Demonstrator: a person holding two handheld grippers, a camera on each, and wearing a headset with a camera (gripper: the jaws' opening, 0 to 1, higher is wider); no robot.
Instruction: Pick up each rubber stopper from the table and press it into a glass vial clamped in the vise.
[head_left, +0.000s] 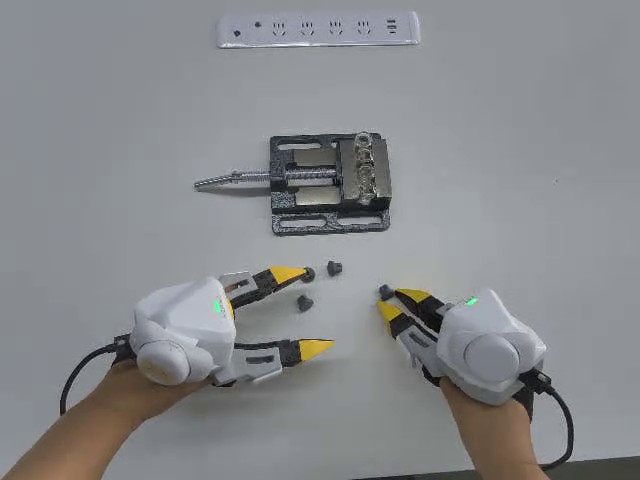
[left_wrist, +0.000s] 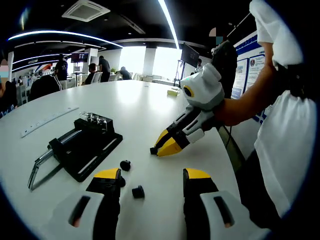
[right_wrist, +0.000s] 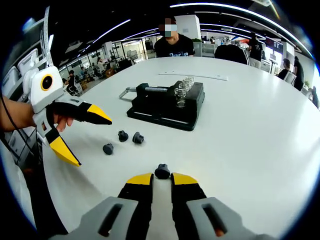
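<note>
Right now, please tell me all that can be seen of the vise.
The vise is a bench vise of dark metal with grey steel jaws. It lies flat on the white table. Its threaded screw sticks out to the left in the head view. A row of clear glass vials stands upright, clamped at its right end. Nothing else touches it; the rubber stoppers lie apart from it on the table.
</note>
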